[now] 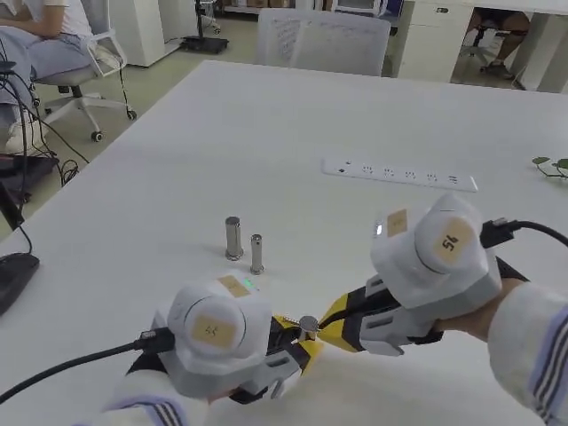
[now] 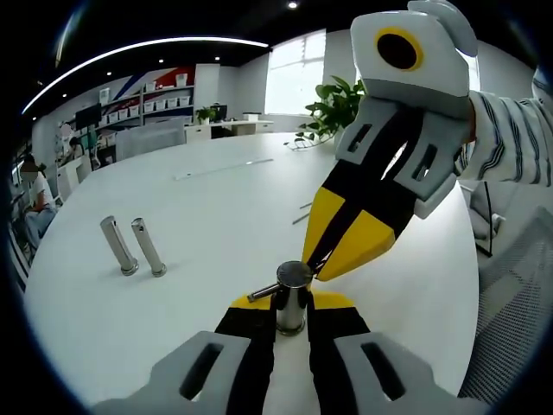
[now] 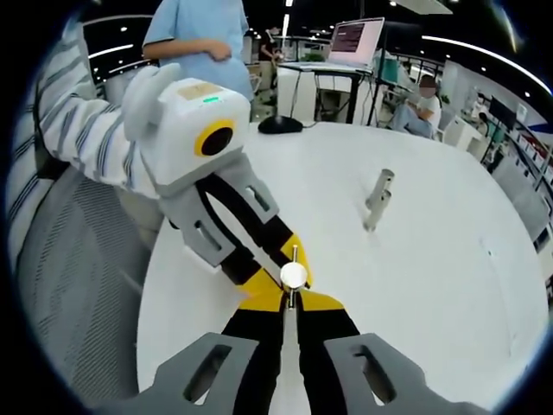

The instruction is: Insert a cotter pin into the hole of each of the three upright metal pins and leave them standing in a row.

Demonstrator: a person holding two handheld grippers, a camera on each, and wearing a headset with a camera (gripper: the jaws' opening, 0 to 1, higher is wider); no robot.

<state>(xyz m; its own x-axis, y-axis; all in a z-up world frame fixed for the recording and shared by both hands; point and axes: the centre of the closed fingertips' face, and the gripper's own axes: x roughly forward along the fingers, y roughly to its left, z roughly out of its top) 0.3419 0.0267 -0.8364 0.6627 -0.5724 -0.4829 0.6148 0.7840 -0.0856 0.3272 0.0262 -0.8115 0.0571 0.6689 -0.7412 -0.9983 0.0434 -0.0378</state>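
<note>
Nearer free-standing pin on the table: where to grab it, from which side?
Mid-shaft of the nearer pin, jaws level, from its near right side. It stands upright, slim and round, and the other pin stands close on its far left.

Open-plan office is indicated: large white surface (image 1: 293, 124), wheeled chair (image 1: 84, 71), power strip (image 1: 399, 174), floor cables (image 1: 40, 133). Laptop (image 3: 356, 39) is seen on a further desk, potted plant (image 2: 333, 108) and shelves (image 2: 168, 91) by windows. Person (image 3: 423, 108) is seated at a desk.
</note>
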